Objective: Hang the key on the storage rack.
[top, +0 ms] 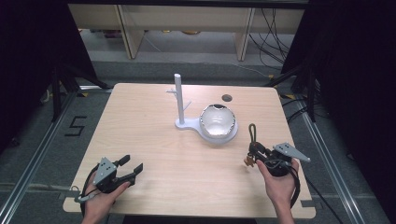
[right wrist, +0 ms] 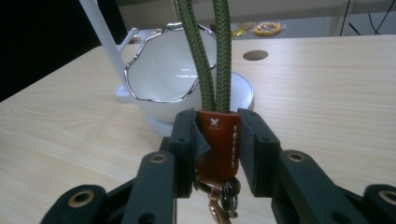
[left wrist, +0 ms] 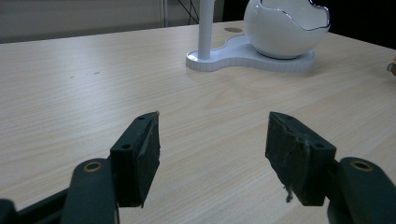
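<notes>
A keychain with a green cord loop (right wrist: 210, 51), a brown leather tab (right wrist: 218, 144) and a metal clasp (right wrist: 219, 200) is clamped at the tab by my right gripper (top: 253, 151), which is shut on it at the table's right front. The cord loop (top: 252, 133) points toward a white eggshell-shaped bowl (top: 216, 120) on a white stand (top: 184, 124) with an upright post (top: 179, 95) and side pegs. My left gripper (top: 131, 166) rests at the left front, open, nothing between its jaws (left wrist: 212, 154); the bowl (left wrist: 286, 27) lies far ahead of it.
The light wooden table (top: 140, 135) has a round cable hole (top: 227, 97) behind the bowl. Shelving and cables stand beyond the far edge. Bare tabletop lies between the two grippers and in front of the stand.
</notes>
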`<move>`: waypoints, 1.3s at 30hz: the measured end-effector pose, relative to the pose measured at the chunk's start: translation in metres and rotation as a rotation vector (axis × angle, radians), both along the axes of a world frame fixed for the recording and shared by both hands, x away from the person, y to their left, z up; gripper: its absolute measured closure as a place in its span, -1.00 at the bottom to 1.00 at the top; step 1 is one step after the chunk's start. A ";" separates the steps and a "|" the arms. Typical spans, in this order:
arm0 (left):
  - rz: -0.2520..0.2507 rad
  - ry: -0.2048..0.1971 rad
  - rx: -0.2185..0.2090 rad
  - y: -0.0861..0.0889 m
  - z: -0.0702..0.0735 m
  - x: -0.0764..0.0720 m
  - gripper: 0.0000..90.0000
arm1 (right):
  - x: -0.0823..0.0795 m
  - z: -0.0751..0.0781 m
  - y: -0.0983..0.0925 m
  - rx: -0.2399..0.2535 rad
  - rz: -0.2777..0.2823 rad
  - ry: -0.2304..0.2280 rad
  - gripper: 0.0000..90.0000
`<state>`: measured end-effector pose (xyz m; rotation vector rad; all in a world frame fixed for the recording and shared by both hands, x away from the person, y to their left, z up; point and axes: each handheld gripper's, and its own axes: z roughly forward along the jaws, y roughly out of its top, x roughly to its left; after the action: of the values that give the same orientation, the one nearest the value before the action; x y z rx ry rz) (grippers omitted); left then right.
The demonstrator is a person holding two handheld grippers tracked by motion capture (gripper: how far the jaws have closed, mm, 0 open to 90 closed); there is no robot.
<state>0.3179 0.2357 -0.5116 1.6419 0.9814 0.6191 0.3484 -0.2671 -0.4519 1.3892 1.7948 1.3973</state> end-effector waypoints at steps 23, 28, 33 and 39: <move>-0.032 -0.022 -0.061 -0.016 0.022 0.012 -0.22 | -0.005 0.001 0.022 -0.007 0.048 -0.074 0.55; -0.051 -0.042 -0.070 -0.021 0.027 0.015 -0.22 | -0.011 0.005 0.029 0.032 0.040 -0.053 0.55; -0.066 -0.048 -0.068 -0.029 0.030 0.017 -0.22 | -0.012 0.007 0.034 0.014 0.074 -0.096 0.55; -0.103 -0.046 -0.061 -0.042 0.037 0.018 -0.22 | -0.017 0.010 0.046 0.021 0.099 -0.118 0.54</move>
<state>0.3359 0.1933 -0.4750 1.6067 0.8693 0.5499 0.3318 -0.2214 -0.4415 1.2151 1.7987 1.5200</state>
